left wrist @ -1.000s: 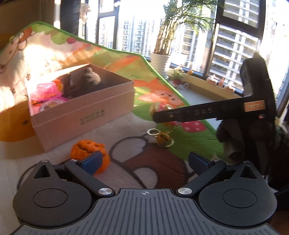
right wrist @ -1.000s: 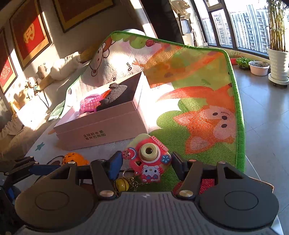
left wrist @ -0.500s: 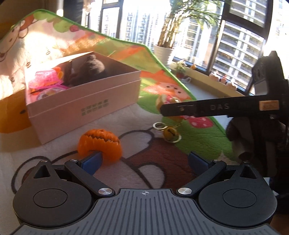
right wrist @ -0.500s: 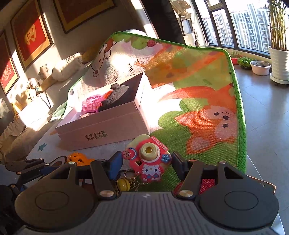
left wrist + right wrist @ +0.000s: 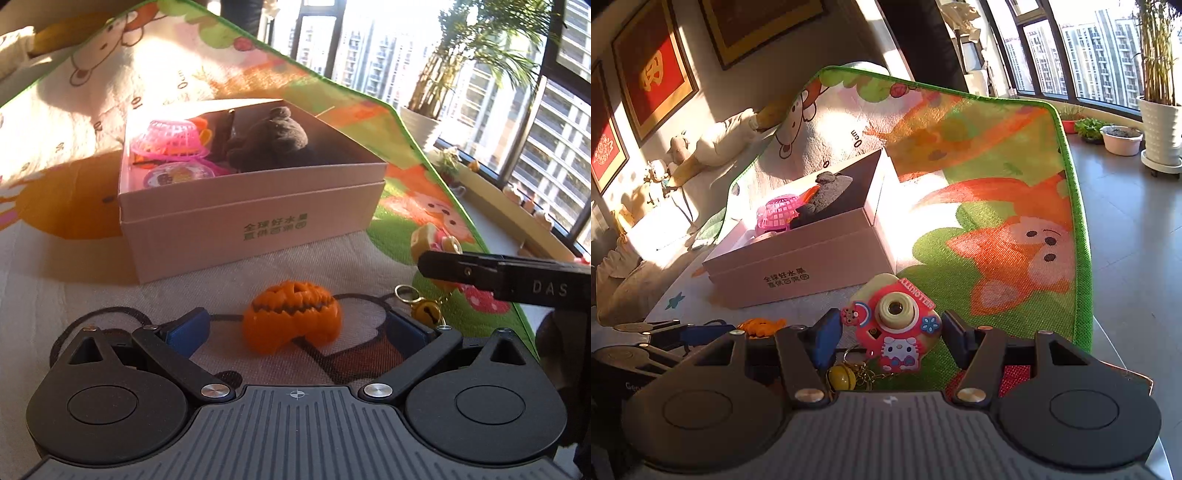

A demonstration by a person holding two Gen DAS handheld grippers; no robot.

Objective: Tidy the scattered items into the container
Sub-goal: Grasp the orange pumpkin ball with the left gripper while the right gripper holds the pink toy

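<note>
**Sunlit play mat, two toys outside the box**

A cartoon-printed play mat with a green edge covers the surface, low sun falling across it, tall windows and a potted plant behind on the right. Toward the far left of the mat stands an open pink cardboard box with green print on its near wall. Inside it lie a pink plastic basket, a dark plush toy and a round pink-rimmed item (its details are too small to tell).

An orange pumpkin toy rests on the mat just in front of the box. The left hand-held gripper sits low over it, its blue-padded fingers spread wide on either side and not touching it.

The right hand-held gripper is closed on a pink camera keychain with a cat figure on its front, raised above the mat to the right of the box. A yellow bell dangles on a chain beneath it; in the left wrist view the same bell hangs just right of the pumpkin.
</note>
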